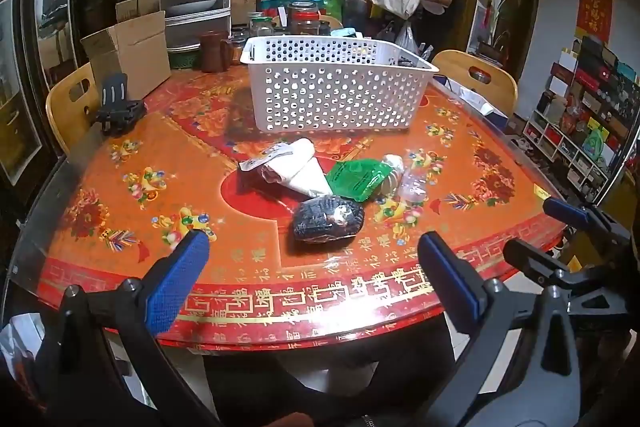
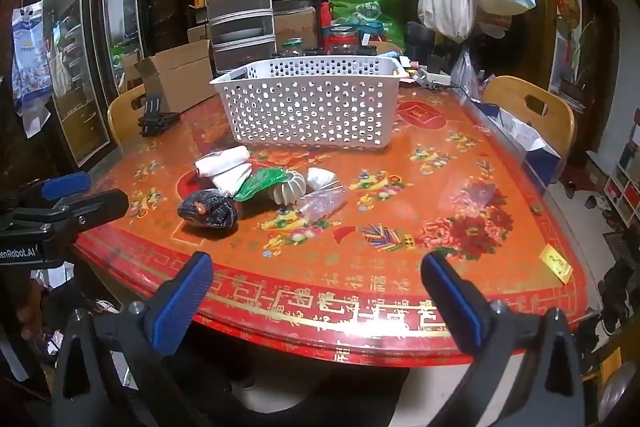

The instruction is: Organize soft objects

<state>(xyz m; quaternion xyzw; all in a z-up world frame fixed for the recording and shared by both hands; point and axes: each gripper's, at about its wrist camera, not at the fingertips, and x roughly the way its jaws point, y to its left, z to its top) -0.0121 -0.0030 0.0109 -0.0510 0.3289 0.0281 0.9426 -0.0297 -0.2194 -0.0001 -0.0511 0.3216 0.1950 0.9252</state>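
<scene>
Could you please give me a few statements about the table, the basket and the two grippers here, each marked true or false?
1. The white perforated basket lies tipped on its side. False: it stands upright on the red patterned table.
2. The left gripper is open with nothing between its fingers. True.
3. The dark knitted bundle is already in the basket. False: it lies on the table in front of the basket, nearest the table's front edge.
4. The green packet lies among the pile of items in front of the basket. True.
5. The right gripper is shut on a white cloth. False: it is open and empty; the white folded cloth lies on the table.
</scene>
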